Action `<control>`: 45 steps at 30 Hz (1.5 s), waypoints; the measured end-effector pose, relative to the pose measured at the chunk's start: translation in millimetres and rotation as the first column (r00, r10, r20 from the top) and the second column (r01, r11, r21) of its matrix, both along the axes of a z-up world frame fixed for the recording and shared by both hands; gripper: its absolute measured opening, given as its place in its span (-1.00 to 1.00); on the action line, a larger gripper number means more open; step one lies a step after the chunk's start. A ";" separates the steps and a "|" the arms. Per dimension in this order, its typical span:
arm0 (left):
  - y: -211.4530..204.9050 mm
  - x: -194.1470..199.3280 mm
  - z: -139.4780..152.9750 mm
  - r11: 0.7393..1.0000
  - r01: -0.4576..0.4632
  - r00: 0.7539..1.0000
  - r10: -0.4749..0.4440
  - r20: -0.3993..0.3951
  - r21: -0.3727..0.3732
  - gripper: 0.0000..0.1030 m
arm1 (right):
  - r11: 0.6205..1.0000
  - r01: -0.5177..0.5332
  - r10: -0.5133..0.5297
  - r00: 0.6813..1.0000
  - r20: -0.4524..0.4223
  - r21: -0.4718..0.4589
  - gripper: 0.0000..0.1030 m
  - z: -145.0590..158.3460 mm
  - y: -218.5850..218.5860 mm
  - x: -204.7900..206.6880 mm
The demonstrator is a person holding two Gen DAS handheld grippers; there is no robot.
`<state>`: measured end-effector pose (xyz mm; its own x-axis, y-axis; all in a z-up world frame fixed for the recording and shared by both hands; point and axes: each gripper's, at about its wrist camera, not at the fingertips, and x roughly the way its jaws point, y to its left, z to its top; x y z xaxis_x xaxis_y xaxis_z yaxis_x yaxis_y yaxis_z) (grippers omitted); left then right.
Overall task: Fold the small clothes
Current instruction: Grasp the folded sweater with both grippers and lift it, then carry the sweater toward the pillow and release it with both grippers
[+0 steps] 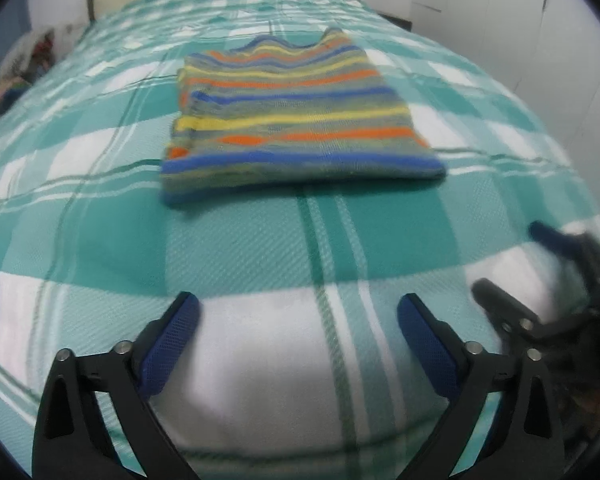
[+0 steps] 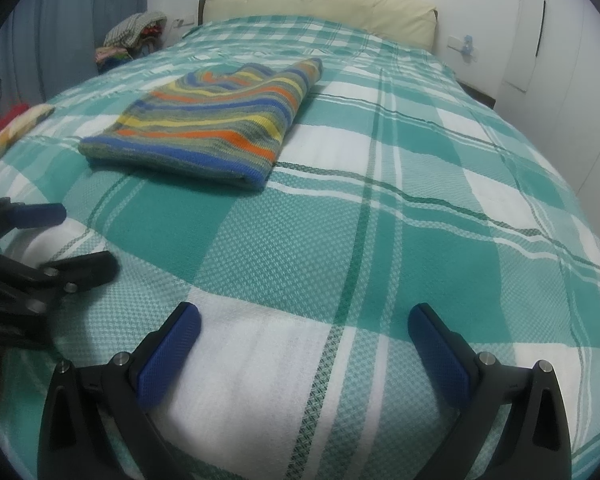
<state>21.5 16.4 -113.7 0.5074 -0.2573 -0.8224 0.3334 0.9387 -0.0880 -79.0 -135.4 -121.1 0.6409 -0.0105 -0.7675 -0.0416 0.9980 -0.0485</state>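
A striped knit garment [image 1: 296, 116] lies folded into a compact block on the teal-and-white checked bedspread [image 1: 260, 248], in the upper middle of the left wrist view and the upper left of the right wrist view [image 2: 212, 120]. Its layers are stacked, with a doubled edge facing the cameras and a wavy hem toward the headboard [image 2: 320, 4].

Both tools hover low over the near end of the bed, well apart from the garment. The left gripper [image 1: 298, 332] has its blue-padded fingers spread wide with nothing between them; the right gripper [image 2: 304, 340] is likewise spread and empty. Each tool shows at the edge of the other's view.

From the look of it, this piece is finished, or needs at most one more tidy pass, and the hands are between garments. A heap of mixed cloth [image 2: 136, 36] sits beyond the bed in the upper left of the right wrist view, and a patterned piece [image 2: 16, 128] lies at that frame's left edge. The next move would likely call for setting the folded block aside or fetching another item and spreading it flat on the bare bedspread.
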 end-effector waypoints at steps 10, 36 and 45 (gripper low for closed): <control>104.4 122.9 49.5 0.950 -0.100 0.995 0.096 -0.029 -0.297 0.97 | 0.923 -0.079 0.061 0.996 0.061 0.376 0.91 67.5 -59.6 90.5; 32.4 224.0 42.1 0.978 -0.050 0.998 0.042 -0.044 -0.201 0.48 | 0.874 -0.144 0.178 0.984 -0.029 0.463 0.08 65.8 -58.8 277.1; 64.7 120.7 61.4 0.979 -0.186 0.964 0.166 0.209 0.079 0.94 | 0.994 0.026 -0.020 0.998 -0.066 0.102 0.52 41.2 -110.9 134.1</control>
